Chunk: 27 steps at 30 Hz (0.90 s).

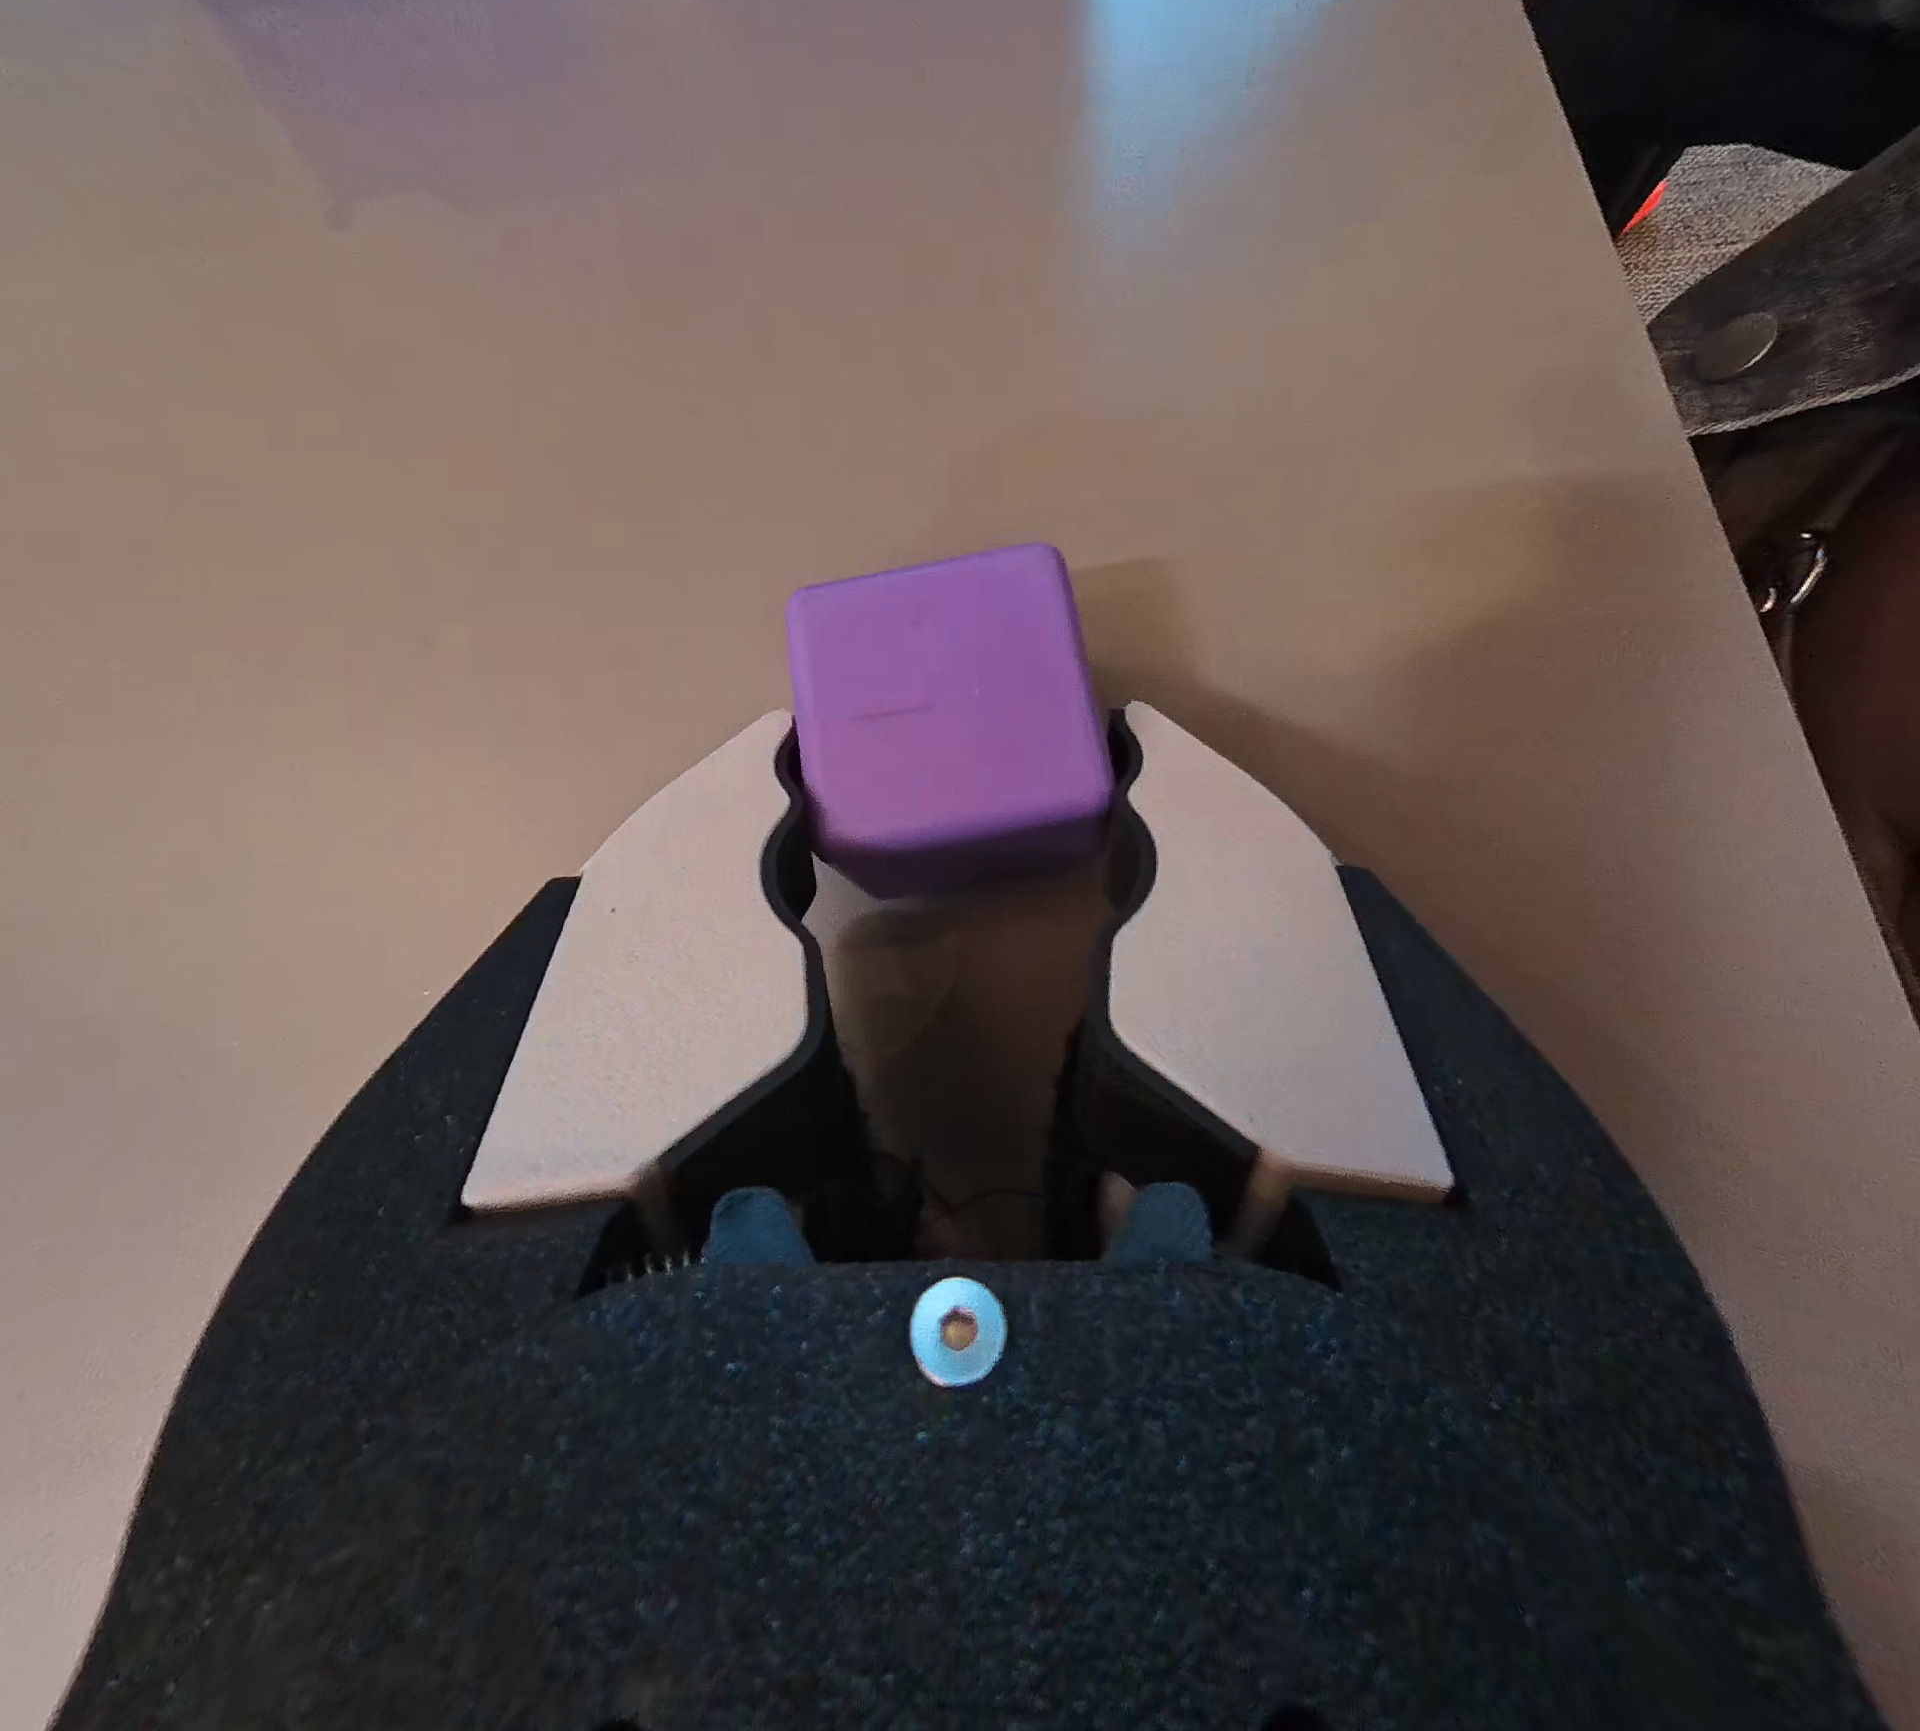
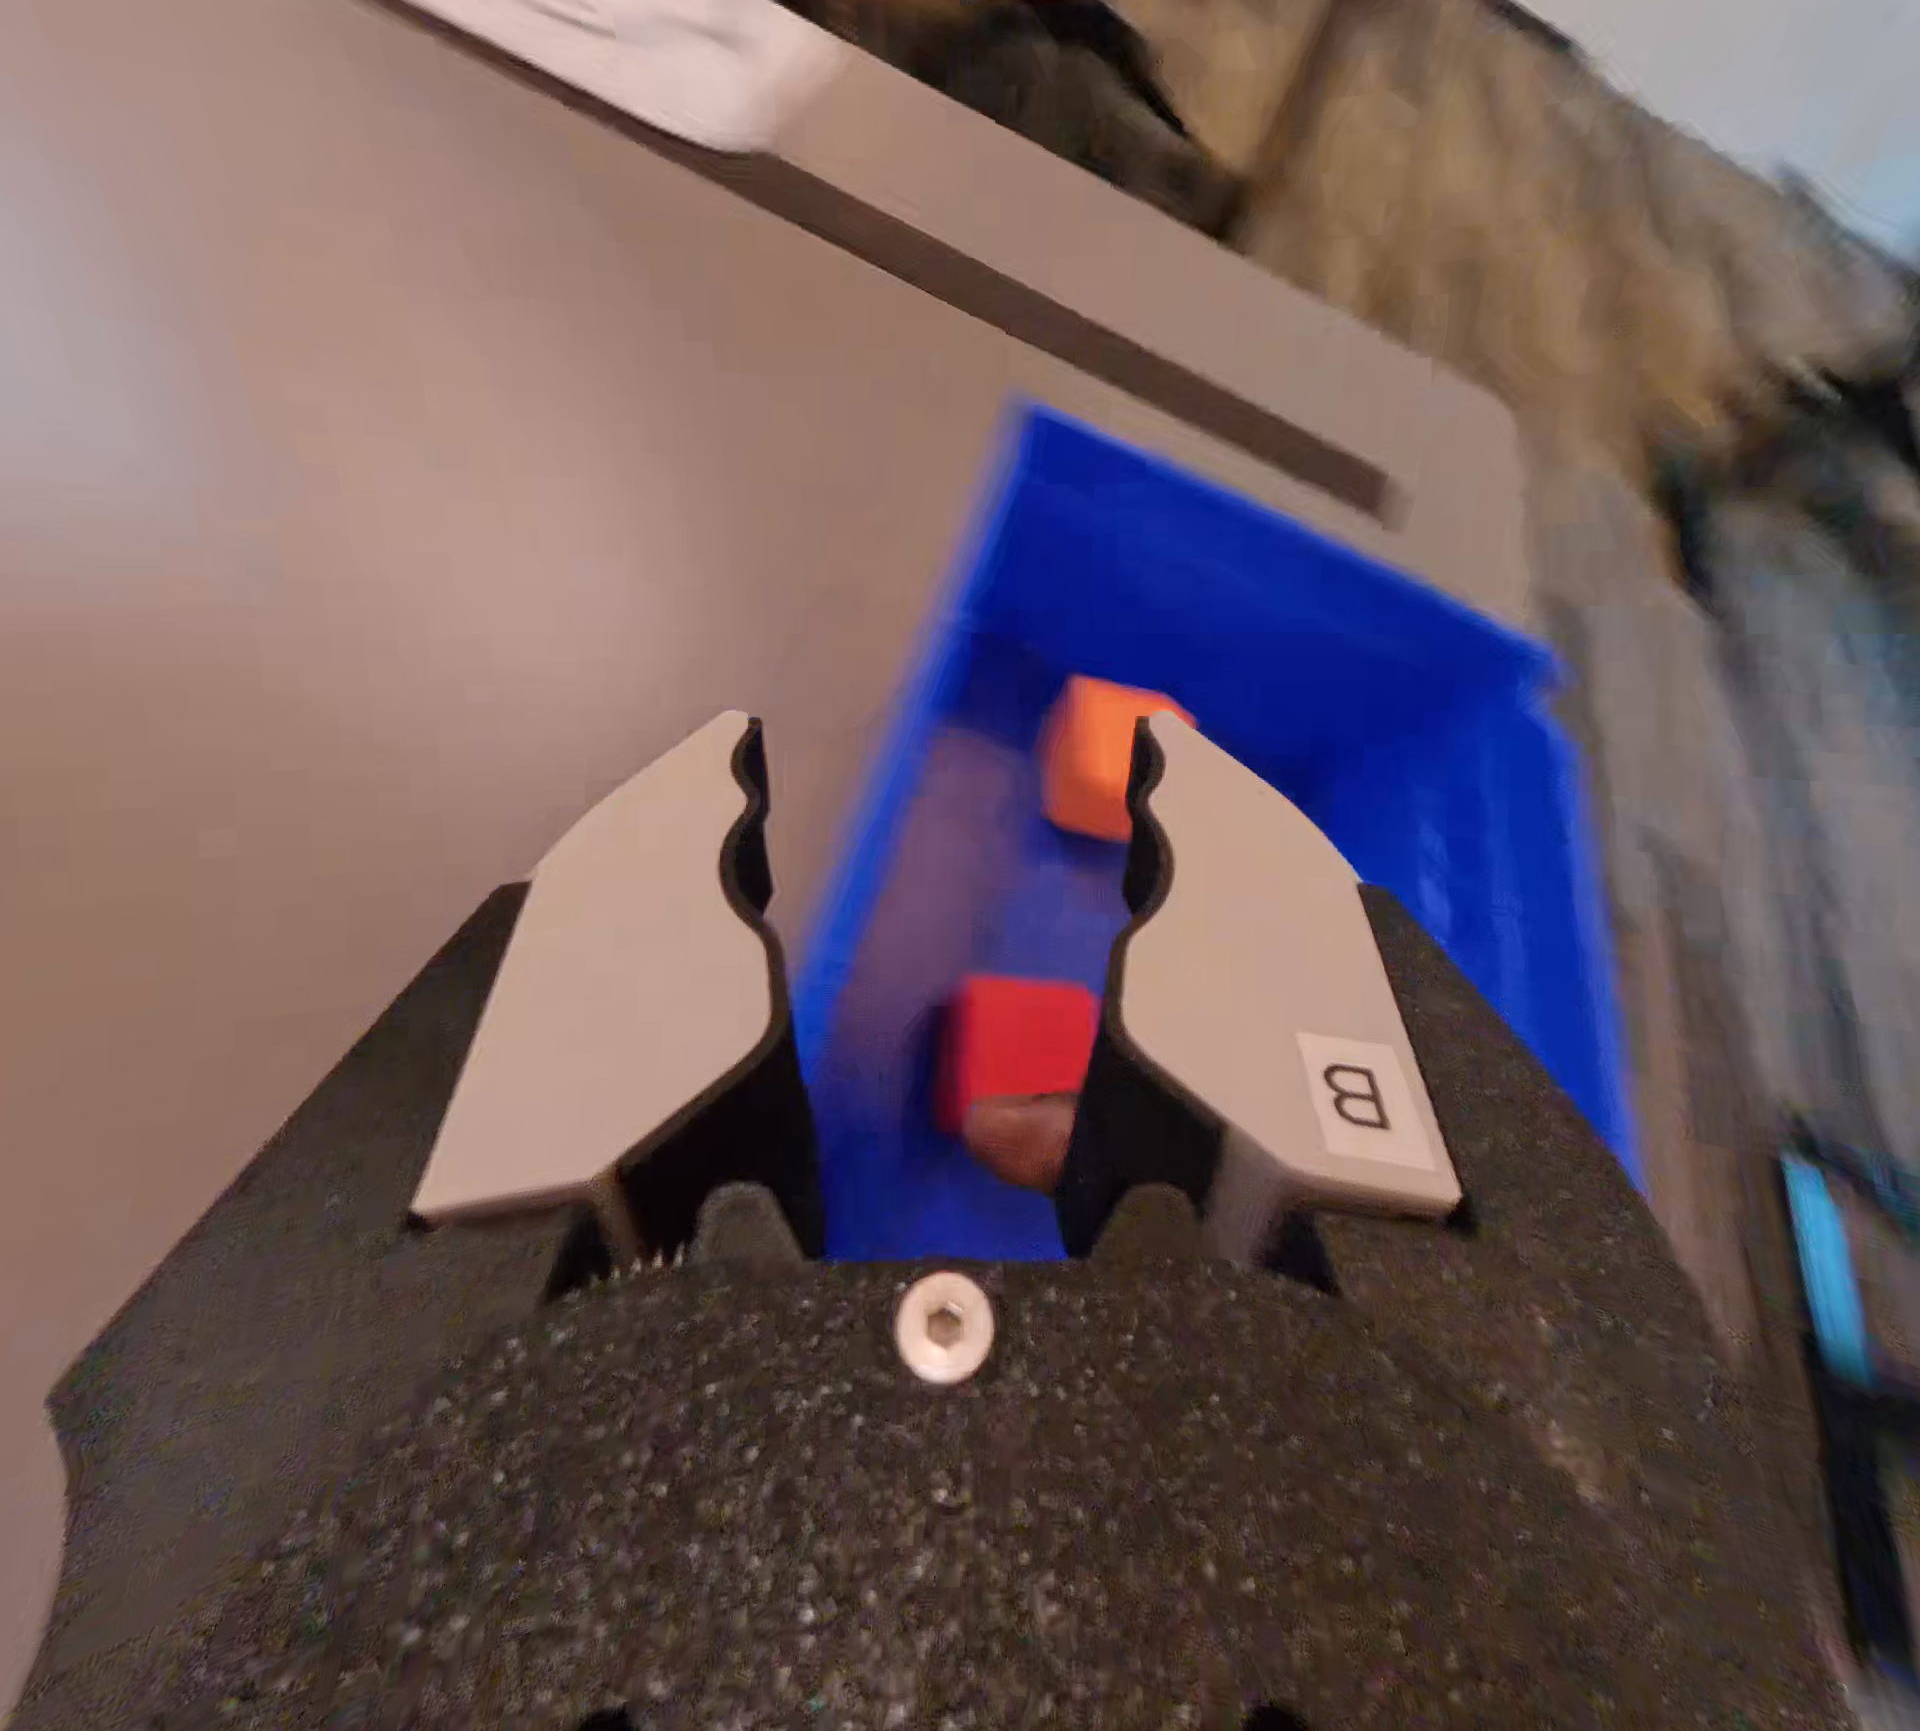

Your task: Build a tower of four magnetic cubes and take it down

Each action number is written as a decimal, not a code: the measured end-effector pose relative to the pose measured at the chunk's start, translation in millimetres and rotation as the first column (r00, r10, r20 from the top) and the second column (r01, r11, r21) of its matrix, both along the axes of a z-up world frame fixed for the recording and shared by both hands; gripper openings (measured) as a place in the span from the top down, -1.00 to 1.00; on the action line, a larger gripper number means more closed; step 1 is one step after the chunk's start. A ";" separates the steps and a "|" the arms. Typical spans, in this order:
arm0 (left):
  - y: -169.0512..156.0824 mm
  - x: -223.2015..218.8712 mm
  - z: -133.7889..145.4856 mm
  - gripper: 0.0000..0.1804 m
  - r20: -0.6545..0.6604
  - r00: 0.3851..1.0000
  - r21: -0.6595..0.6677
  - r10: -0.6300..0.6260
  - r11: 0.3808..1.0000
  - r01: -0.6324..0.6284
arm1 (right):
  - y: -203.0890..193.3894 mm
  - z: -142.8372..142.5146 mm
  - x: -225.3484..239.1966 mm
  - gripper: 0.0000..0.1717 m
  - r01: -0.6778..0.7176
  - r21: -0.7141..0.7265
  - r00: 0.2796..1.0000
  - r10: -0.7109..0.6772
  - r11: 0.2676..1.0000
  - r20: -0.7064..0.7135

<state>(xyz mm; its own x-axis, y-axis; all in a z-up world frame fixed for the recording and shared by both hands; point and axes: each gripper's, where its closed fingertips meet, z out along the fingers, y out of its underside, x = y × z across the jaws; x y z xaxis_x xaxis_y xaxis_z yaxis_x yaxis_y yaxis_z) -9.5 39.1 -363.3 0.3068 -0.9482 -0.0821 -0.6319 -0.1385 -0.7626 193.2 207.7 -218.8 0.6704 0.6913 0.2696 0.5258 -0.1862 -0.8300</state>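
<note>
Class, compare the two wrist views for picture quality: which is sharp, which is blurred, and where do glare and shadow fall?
Left wrist view: mostly sharp; the purple cube casts a shadow to its right, and bluish glare streaks the table. Right wrist view: motion blur smears the blue bin, the orange cube and the background; only the fingers stay crisp.

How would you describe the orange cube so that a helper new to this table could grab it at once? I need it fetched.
Find the blue bin standing on the beige table. Two cubes lie on its floor, and the orange cube is the one deeper inside, just beyond the tip of the open right gripper. Its neighbour, the red cube, lies nearer the gripper's base.
</note>
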 end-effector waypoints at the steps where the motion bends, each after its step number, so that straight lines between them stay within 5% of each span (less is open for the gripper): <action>1: -1.0 0.2 0.1 0.40 0.002 1.000 -0.005 -0.007 1.000 0.007 | -21.2 3.6 -29.2 0.22 -0.164 -0.002 0.986 0.164 0.986 -0.010; 5: -7.1 1.0 2.3 0.16 0.029 0.999 -0.043 -0.034 0.998 0.035 | -113.3 -6.4 -118.6 0.23 -0.671 -0.038 0.740 0.672 0.741 0.025; 8: -6.0 -0.2 10.7 -0.07 0.090 0.996 -0.058 -0.019 0.998 0.024 | -154.6 -31.0 -156.2 0.24 -0.810 -0.137 0.568 0.821 0.570 0.061; 11: 3.2 -1.5 24.1 -0.54 0.177 0.984 -0.040 0.032 0.999 -0.025 | -167.4 -58.0 -182.1 0.22 -0.840 -0.234 0.478 0.872 0.489 0.104; 20: 14.6 -12.9 60.1 -0.62 0.334 0.940 0.046 0.072 0.995 -0.092 | -168.2 -125.9 -222.3 0.32 -0.810 -0.395 0.383 0.901 0.434 0.203; 24: 15.3 -12.2 58.5 -0.62 0.321 0.944 0.059 0.071 0.994 -0.095 | -164.6 -122.9 -220.5 0.45 -0.815 -0.365 0.400 0.892 0.451 0.209; 27: 15.6 -11.9 56.6 -0.62 0.312 0.947 0.058 0.074 0.994 -0.097 | -153.8 -99.3 -212.8 0.45 -0.803 -0.296 0.486 0.856 0.518 0.178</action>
